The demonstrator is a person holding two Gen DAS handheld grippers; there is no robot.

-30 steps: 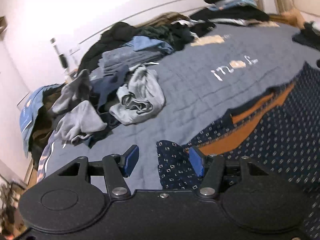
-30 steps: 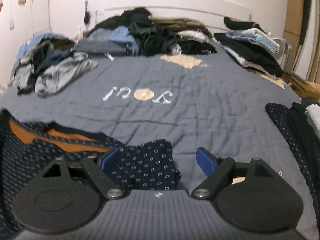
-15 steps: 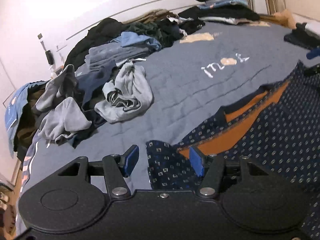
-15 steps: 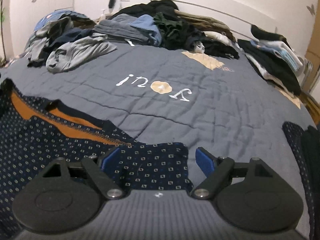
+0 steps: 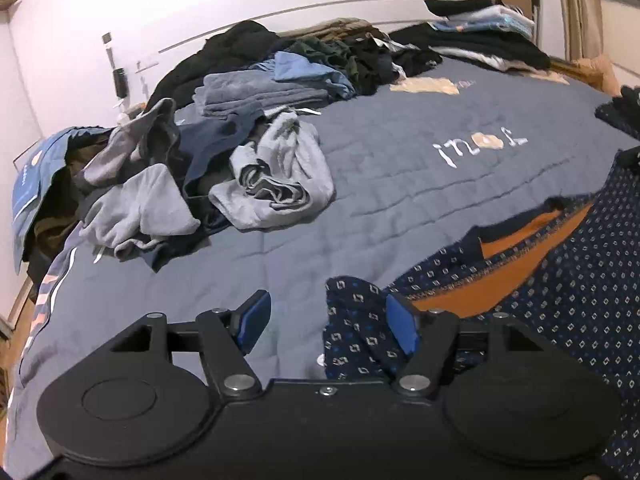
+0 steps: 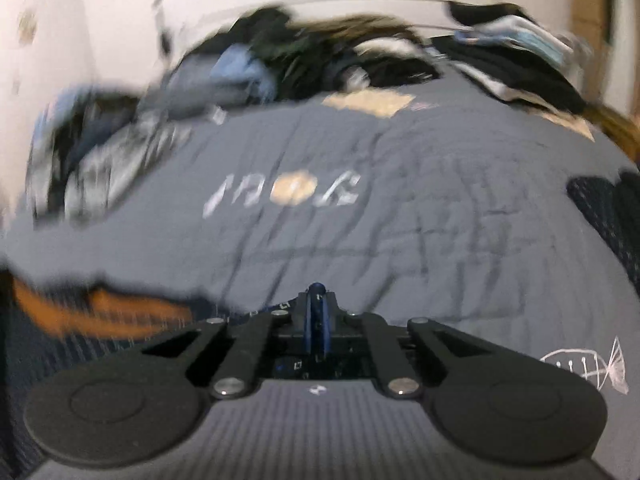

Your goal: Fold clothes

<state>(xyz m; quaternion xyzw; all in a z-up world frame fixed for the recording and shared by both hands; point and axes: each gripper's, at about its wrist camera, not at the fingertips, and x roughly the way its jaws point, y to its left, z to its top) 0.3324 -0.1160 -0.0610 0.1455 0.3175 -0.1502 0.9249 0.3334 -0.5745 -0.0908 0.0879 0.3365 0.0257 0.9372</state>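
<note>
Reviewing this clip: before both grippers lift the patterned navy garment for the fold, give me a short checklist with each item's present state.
1. Right gripper clamped on the patterned navy garment: ok. Its jaws have just closed, and a strip of patterned cloth shows between the pads.
2. Left gripper clamped on the garment: not ok. Its jaws stand open, having just widened; a flap of the cloth lies between them against the right-hand pad only.
3. Both grips on matching corners: cannot tell; the right wrist view is blurred.
4. Garment spread flat: cannot tell, only part shows.
5. Bare quilt ahead for the fold: ok.
6. Grey clothes pile apart from the garment: ok.
</note>
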